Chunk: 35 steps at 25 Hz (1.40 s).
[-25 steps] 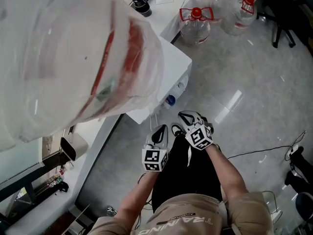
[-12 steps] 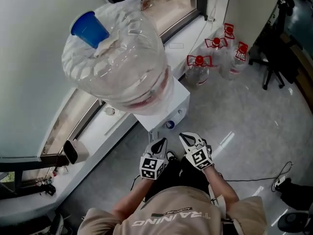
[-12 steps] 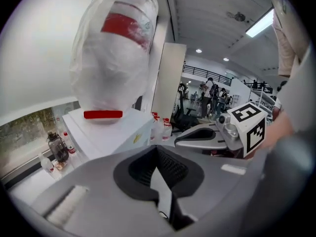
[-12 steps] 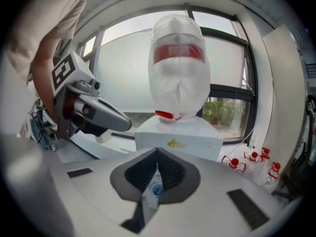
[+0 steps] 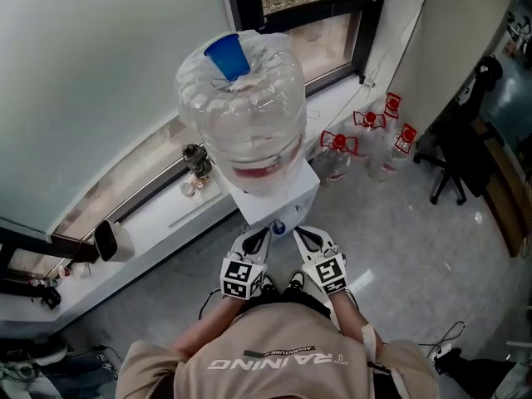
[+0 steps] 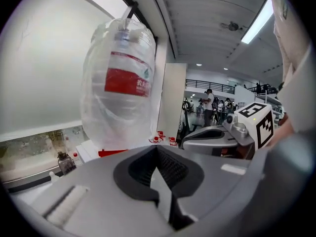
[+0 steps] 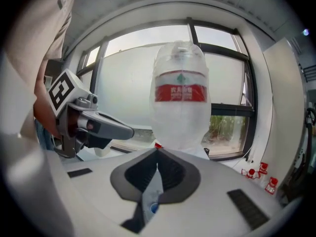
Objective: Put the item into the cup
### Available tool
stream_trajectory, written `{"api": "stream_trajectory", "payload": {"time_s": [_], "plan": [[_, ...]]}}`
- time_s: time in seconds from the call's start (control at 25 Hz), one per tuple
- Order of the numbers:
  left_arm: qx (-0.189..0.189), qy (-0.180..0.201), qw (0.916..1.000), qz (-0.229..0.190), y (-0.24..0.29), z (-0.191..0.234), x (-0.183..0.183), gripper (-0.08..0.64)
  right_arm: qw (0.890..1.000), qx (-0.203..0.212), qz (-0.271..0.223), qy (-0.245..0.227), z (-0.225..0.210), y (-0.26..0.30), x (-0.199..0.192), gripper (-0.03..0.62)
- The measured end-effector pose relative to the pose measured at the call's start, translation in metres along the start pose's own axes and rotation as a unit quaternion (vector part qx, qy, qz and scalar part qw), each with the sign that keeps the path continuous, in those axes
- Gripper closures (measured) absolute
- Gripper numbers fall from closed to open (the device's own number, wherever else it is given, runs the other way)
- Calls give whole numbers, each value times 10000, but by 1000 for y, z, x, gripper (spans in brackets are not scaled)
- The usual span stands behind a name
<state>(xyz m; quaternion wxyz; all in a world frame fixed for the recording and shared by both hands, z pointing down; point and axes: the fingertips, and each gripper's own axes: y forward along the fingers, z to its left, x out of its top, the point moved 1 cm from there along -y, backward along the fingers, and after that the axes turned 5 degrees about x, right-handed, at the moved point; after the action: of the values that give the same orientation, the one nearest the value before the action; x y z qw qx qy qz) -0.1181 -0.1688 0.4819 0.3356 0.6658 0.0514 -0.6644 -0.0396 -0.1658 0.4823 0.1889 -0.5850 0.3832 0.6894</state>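
Note:
A large clear water bottle [image 5: 249,115] with a red label stands upturned on a white dispenser [image 5: 278,204]. A blue cup-shaped thing [image 5: 226,56] sits on its top. My left gripper [image 5: 259,239] and right gripper [image 5: 301,236] are side by side just before the dispenser's front, near its blue tap [image 5: 279,229]. Both are shut with nothing between the jaws. The left gripper view shows its jaws [image 6: 158,168] meeting below the bottle [image 6: 121,93], with the right gripper [image 6: 232,132] beside. In the right gripper view the jaws [image 7: 157,171] also meet, with the bottle [image 7: 180,102] ahead.
Several red-capped jugs [image 5: 337,152] stand on the floor right of the dispenser. An office chair [image 5: 461,152] is further right. A long white window ledge [image 5: 166,214] carries a small dark bottle [image 5: 196,161] and a white box [image 5: 112,241]. A cable [image 5: 440,339] lies on the floor.
The head view has risen and pulled back, so the bottle shrank from filling the upper left to standing in the middle. Both grippers stayed together, shut, near the dispenser's front.

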Motion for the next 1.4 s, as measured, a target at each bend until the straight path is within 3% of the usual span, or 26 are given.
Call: {"api": "stream_trajectory", "payload": {"time_s": [0.12,0.28,0.52,0.76,1.2,1.4], "plan": [[-35,-207,9995,-252,-9,4,29,552,10000,-29,-60,-51,-4,-7,23,580],[123,-38,9978,-653,-21,16,64,552,9997,-57,-226,-100,-7,-11,48,581],[331,173,9950,-929,-35,35,90,552,9982,-181,-552,-121,-9,-16,91,580],[333,195,9952,-902,-43,36,89,552,9975,-63,-668,-236,-4,-13,107,581],[178,277,9957,-871,-46,34,87,552,9972,-330,-535,-394,2,-14,106,581],[192,584,9924,-1069,-48,33,102,552,9964,-379,-686,-338,-6,-24,114,581]]}}
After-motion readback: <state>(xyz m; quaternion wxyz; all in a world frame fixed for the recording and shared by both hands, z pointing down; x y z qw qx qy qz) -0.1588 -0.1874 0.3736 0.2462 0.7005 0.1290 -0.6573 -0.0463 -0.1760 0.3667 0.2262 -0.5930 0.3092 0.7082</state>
